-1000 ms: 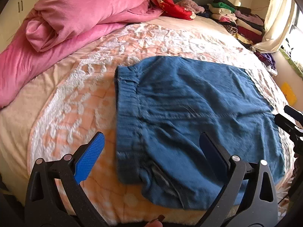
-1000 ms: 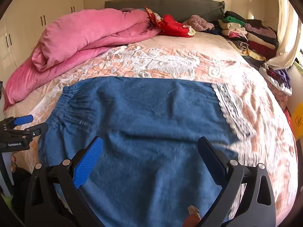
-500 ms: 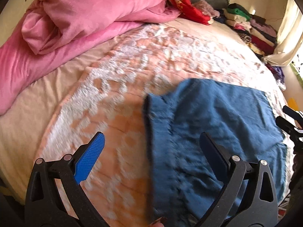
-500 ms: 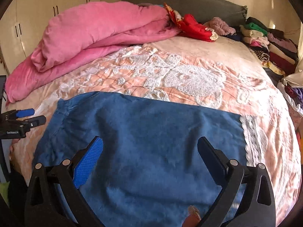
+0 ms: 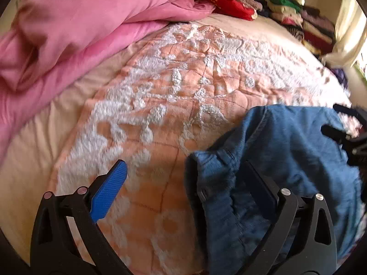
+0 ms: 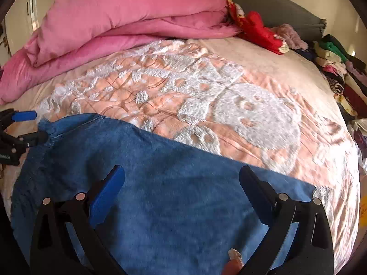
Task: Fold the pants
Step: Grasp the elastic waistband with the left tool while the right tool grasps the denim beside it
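Blue denim pants [image 6: 174, 197] lie flat across the near part of the bed. In the left wrist view the pants [image 5: 298, 155] fill the lower right, and their elastic waistband [image 5: 206, 171] is bunched and raised. My left gripper [image 5: 183, 174] is open, with the waistband corner between its fingers, close to the right one; it also shows at the left edge [image 6: 34, 126] of the right wrist view, at the waistband. My right gripper [image 6: 181, 174] hangs open over the middle of the pants, holding nothing, and appears at the right edge [image 5: 337, 121] of the left wrist view.
The bed carries a peach and white textured cover [image 6: 229, 105]. A pink duvet [image 6: 119, 23] is heaped at the back left. Red clothing [image 6: 257, 32] lies by the grey headboard, and stacked folded clothes [image 6: 337, 68] line the right side. A person's fingertip [image 6: 234, 259] shows at the bottom.
In both views the pants have slid lower and nearer to me. In the left view they shifted right and the flat waistband is now bunched. Both grippers stayed open.
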`<state>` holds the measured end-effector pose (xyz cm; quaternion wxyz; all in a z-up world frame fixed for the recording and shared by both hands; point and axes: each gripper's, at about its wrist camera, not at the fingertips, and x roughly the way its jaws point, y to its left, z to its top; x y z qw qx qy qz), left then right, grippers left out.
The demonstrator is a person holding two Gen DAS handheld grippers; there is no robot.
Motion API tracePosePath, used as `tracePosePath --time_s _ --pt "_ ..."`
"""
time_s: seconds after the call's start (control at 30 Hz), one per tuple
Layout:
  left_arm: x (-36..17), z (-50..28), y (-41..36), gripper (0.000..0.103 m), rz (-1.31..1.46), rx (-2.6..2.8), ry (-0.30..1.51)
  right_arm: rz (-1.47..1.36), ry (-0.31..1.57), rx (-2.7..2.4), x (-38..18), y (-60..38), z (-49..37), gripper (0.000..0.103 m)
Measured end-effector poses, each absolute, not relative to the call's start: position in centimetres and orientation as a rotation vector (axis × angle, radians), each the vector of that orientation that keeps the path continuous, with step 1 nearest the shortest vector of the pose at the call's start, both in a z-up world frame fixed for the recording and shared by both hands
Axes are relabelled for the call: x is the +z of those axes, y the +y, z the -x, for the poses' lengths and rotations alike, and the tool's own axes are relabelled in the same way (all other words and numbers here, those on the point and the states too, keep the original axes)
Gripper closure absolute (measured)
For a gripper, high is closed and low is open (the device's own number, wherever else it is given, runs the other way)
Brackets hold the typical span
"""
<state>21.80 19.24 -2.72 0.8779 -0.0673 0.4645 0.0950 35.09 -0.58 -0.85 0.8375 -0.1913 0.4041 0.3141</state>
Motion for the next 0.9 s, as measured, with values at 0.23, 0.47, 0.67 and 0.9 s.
tracePosePath --time_s 0.23,0.47,0.67,0.9 --pt "-3.9 -23.2 18.9 0.045 0.125 0.138 0.983 0.487 0.871 0.691 -2.5 1.8 -37.0 0.004" --pt "-3.7 -22.8 18.3 0.077 0.139 0.069 0.945 0.583 0.855 0.732 -3.3 4.0 -37.5 0.004" --pt "-1.7 -21.1 17.9 0.08 0.134 0.047 0.879 0.641 0.828 0.799 -3.6 4.9 -37.7 0.004" --pt "-0.2 -20.0 17.6 0.081 0.137 0.01 0.836 0.679 0.833 0.84 -4.5 5.9 -37.6 0.01"
